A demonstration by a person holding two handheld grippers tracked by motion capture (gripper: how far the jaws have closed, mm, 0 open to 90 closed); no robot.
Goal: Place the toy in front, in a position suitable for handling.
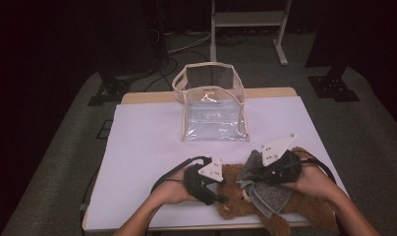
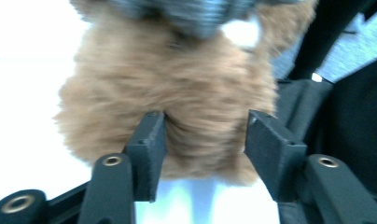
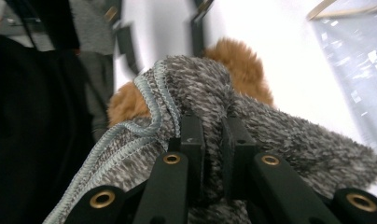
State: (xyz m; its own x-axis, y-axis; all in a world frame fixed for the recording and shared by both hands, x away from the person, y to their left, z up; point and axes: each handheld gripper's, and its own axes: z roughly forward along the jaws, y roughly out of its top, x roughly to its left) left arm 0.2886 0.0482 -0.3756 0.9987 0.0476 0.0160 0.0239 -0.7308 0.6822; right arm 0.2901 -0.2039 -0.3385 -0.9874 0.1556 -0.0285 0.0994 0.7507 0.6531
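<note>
My left gripper point(image 1: 217, 192) sits at the near left of the table point(image 1: 142, 142), jaws half spread around the brown plush toy point(image 1: 236, 196), seemingly pressing its fur. To its right, my right gripper point(image 1: 258, 169) pinches the grey knit cloth point(image 1: 265, 189) draped over the toy.

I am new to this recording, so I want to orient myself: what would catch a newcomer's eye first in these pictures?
First, the brown plush toy at the near edge of the white table, half covered by a grey knitted cloth. The right gripper pinches that cloth, and the left gripper has its jaws around the toy's fur. Behind them stands an open clear plastic bag.
</note>
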